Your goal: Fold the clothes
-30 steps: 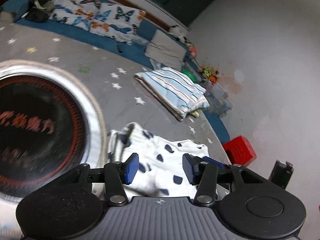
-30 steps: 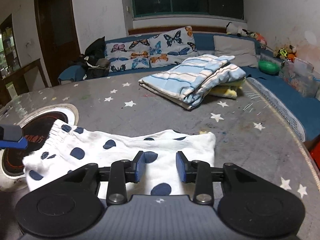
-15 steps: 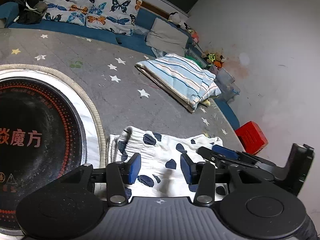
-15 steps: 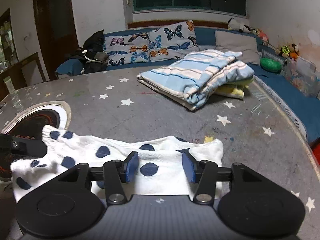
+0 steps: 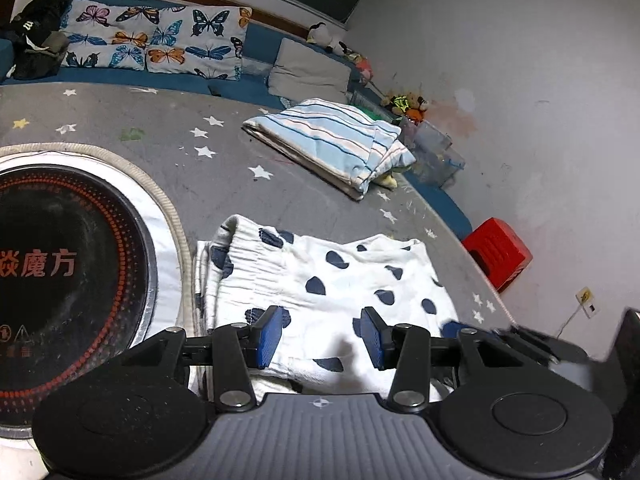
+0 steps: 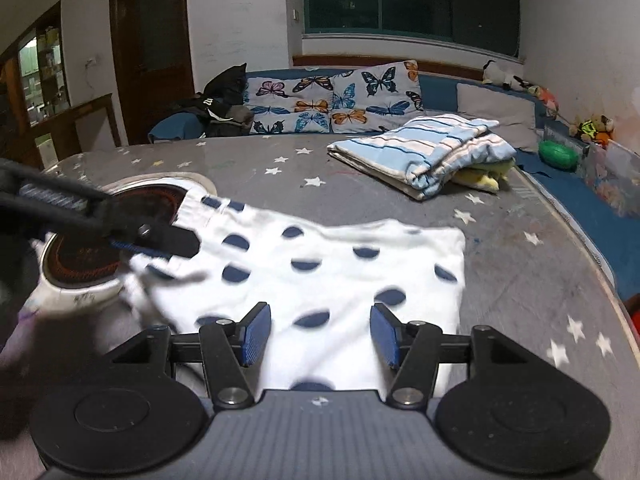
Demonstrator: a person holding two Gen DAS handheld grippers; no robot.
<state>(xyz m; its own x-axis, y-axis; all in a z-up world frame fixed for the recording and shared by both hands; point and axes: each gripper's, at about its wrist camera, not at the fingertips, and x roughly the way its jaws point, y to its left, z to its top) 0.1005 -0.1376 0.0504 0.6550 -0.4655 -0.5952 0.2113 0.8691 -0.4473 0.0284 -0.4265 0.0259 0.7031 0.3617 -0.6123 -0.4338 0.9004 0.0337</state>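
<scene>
A white garment with navy dots (image 5: 320, 280) lies flat on the grey star-print table (image 5: 224, 184), its gathered waistband toward the round cooktop. My left gripper (image 5: 320, 338) hovers open over the garment's near edge, with nothing between its blue pads. The right gripper (image 6: 320, 336) is open too, above the near hem of the same garment (image 6: 340, 264). In the right wrist view the left gripper's finger (image 6: 160, 236) reaches over the waistband corner. The right gripper shows blurred at the lower right of the left wrist view.
A round black induction cooktop (image 5: 60, 264) is set into the table left of the garment. Folded blue-striped cloth (image 5: 328, 140) lies farther back. A red stool (image 5: 498, 252) stands beyond the table edge. Butterfly cushions (image 6: 332, 100) line the sofa behind.
The right gripper's jaws have opened wider. Both grippers have shifted over the garment, which now lies spread flatter and fills more of both views.
</scene>
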